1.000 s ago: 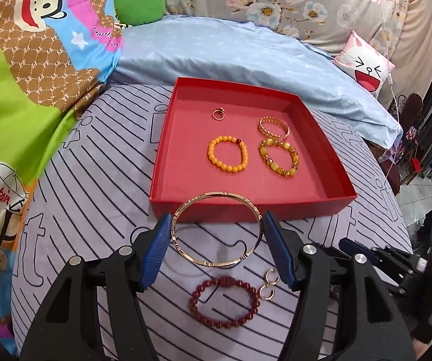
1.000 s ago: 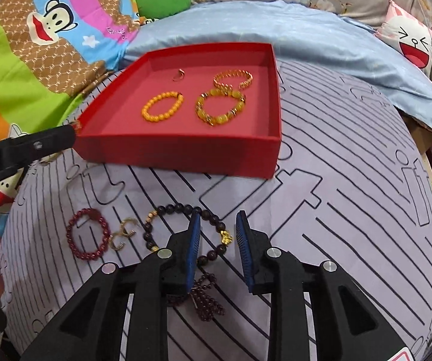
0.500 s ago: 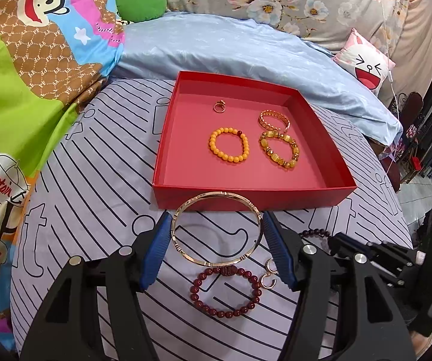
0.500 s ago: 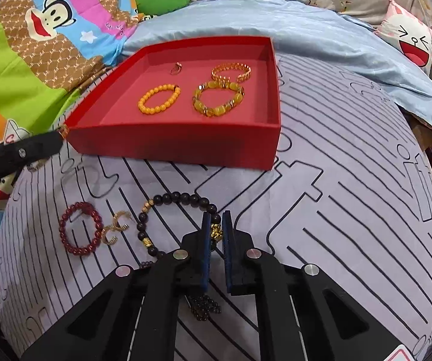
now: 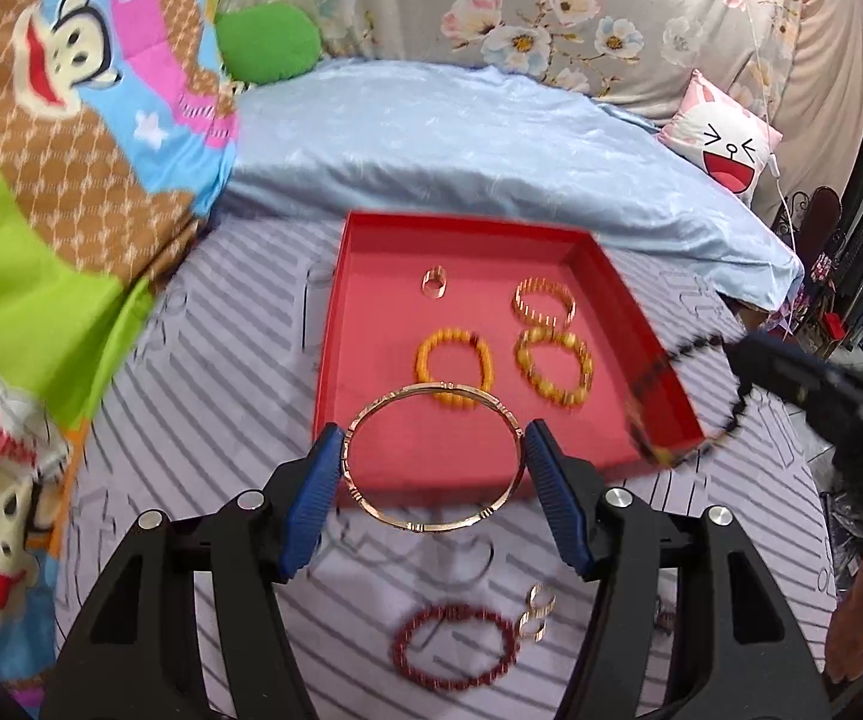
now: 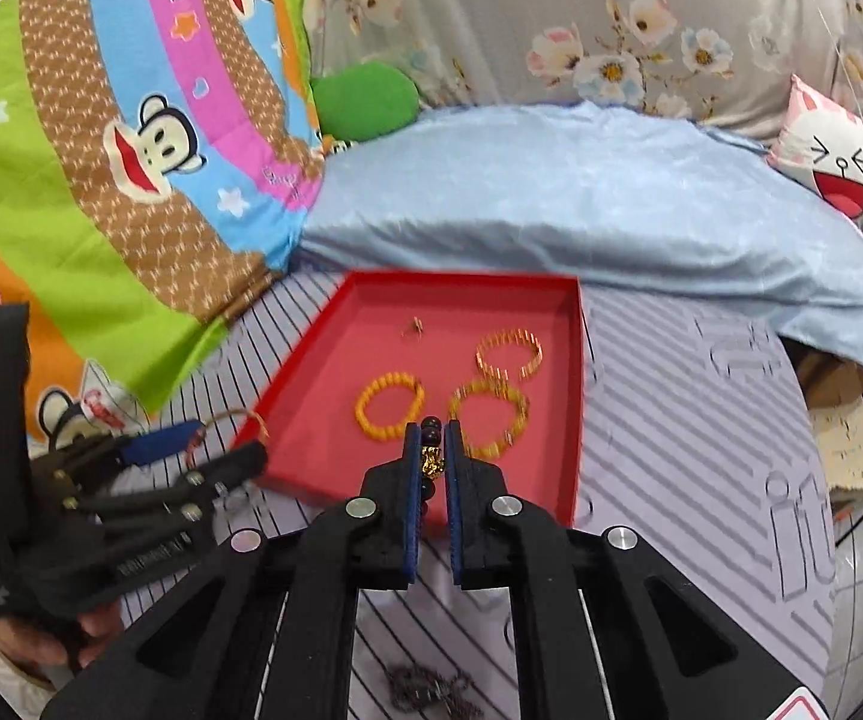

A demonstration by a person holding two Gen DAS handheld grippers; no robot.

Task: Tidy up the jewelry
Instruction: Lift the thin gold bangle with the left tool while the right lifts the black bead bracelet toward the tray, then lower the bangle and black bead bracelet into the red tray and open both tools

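Note:
My left gripper (image 5: 434, 459) is shut on a thin gold bangle (image 5: 431, 402), held level above the near edge of the red tray (image 5: 335, 324). My right gripper (image 6: 431, 450) is shut on a dark bead bracelet with a gold charm (image 6: 431, 463), lifted over the tray's near edge (image 6: 572, 480); in the left wrist view the bracelet (image 5: 689, 354) hangs blurred at the tray's right corner. In the tray lie an orange bead bracelet (image 5: 452, 360), an amber bracelet (image 5: 551, 372), a gold band bracelet (image 5: 542, 300) and a small ring (image 5: 434, 282).
On the striped cloth near me lie a red bead bracelet (image 5: 455, 648) and gold hoop earrings (image 5: 536, 612). A dark chain (image 6: 431, 690) lies under the right gripper. A blue quilt (image 5: 461, 132), cartoon blanket (image 5: 71, 120) and pink pillow (image 5: 725, 144) lie behind.
My right gripper, shut on the dark bead bracelet, has lifted it off the cloth and carried it toward the tray. My left gripper has raised the bangle over the tray's near edge.

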